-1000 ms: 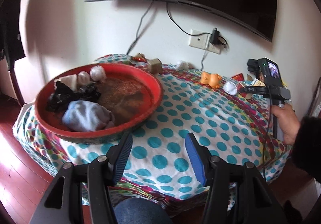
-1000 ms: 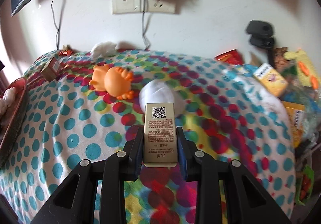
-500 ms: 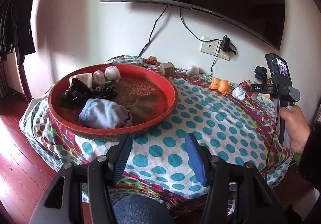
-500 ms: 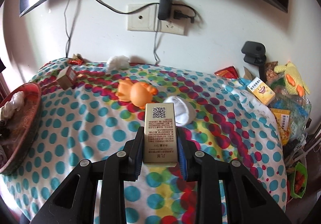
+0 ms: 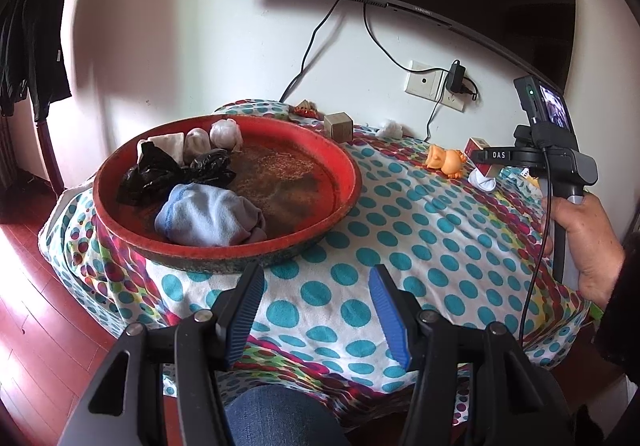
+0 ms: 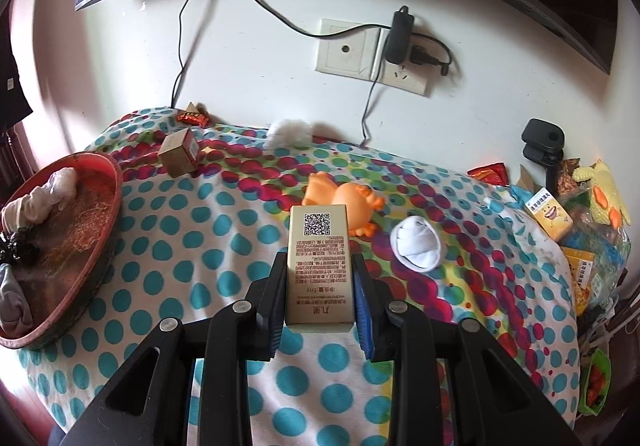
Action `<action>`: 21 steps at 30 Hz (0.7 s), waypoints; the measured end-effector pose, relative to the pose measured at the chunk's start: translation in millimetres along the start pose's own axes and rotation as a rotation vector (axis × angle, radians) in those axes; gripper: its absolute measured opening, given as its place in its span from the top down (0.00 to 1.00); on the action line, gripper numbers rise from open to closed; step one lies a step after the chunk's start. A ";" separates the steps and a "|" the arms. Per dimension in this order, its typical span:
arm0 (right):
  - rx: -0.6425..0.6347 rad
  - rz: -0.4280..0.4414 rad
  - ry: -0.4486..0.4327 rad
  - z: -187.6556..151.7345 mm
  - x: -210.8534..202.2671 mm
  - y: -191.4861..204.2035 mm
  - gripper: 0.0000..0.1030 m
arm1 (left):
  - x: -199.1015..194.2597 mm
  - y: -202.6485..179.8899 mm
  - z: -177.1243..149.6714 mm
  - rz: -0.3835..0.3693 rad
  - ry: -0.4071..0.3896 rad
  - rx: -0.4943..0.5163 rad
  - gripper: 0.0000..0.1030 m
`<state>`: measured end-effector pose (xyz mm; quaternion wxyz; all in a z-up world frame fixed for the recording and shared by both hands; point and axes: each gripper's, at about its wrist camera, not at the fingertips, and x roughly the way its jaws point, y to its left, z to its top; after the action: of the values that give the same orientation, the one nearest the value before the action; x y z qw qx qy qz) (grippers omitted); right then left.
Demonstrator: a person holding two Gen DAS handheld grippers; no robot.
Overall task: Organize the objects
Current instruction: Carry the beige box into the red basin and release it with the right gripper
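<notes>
My right gripper (image 6: 319, 266) is shut on a tall gold box (image 6: 319, 262) with a QR code, held above the polka-dot cloth. Beyond it lie an orange rubber toy (image 6: 344, 208) and a white rolled sock (image 6: 417, 244). My left gripper (image 5: 316, 286) stands open and empty over the table's near edge, just in front of the red basin (image 5: 320, 150). The basin holds a blue sock bundle (image 5: 208, 216), black bags (image 5: 168, 170) and white rolled socks (image 5: 212, 136). In the left wrist view a hand (image 5: 588, 238) holds the right gripper's handle at the far right.
A small brown box (image 6: 179, 157), a red wrapper (image 6: 194, 117) and a white fluffy ball (image 6: 290, 130) lie near the wall. Snack boxes and a yellow plush toy (image 6: 604, 192) crowd the table's right end. A TV and a wall socket with cables hang above.
My right gripper has pulled back and to the left with the gold box; the orange toy and white sock now sit farther away and the red basin has come into view. The left gripper stays open.
</notes>
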<state>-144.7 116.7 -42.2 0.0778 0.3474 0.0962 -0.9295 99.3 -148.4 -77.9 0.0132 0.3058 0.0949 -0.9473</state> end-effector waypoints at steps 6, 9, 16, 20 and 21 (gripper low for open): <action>-0.032 0.023 -0.006 0.8 -1.2 20.9 0.73 | 0.3 0.7 -0.1 0.001 0.002 -0.005 0.46; -0.059 0.037 -0.009 3.7 -2.7 36.8 0.73 | 0.5 1.9 -0.2 0.000 0.004 -0.014 0.46; -0.109 0.091 -0.027 11.0 -10.4 77.4 0.73 | -1.6 3.8 1.5 0.005 -0.004 -0.015 0.46; -0.146 0.132 -0.043 14.4 -18.2 105.1 0.73 | -1.2 5.7 1.8 0.011 0.001 -0.023 0.46; -0.153 0.145 -0.045 14.9 -19.6 111.4 0.73 | -1.2 6.4 1.9 0.012 0.001 -0.026 0.46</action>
<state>-115.9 6.8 -32.1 0.1733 0.3256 0.1397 -0.9189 99.6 -155.1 -76.8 0.0228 0.3064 0.1052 -0.9458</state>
